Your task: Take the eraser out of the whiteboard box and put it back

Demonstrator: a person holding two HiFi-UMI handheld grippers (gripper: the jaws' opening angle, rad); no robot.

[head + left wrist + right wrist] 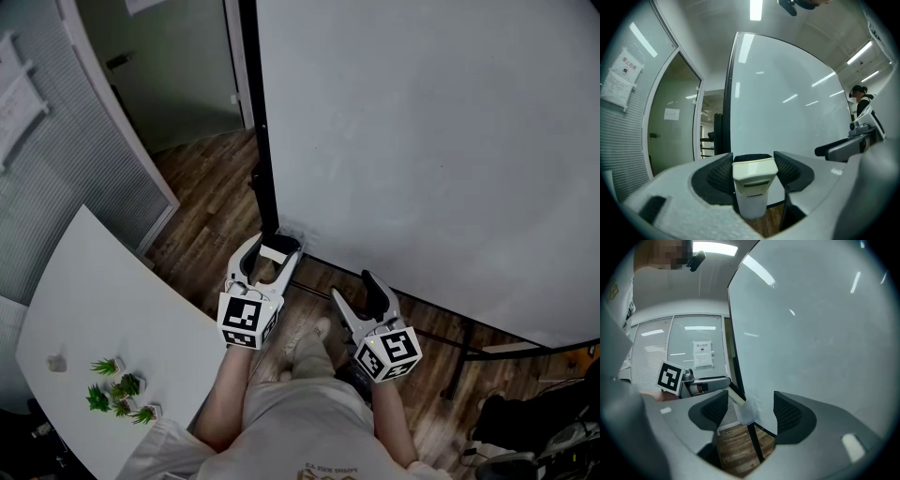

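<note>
A cream-white eraser (274,253) sits between the jaws of my left gripper (273,249), which is shut on it just in front of the whiteboard's (422,141) lower left corner. In the left gripper view the eraser (753,180) fills the gap between both ribbed pads (721,172) of that gripper (753,164). The right gripper view shows a small translucent box (746,411) fixed at the board's bottom corner, with the eraser's (736,398) end close beside it. My right gripper (362,292) is open and holds nothing, and its jaws (750,407) frame the box from a short distance.
The whiteboard's black frame post (261,141) rises at its left edge, over a wooden floor (206,206). A white table (103,328) with small green plants (117,389) stands at the left. A glass partition with blinds (56,159) lies beyond it.
</note>
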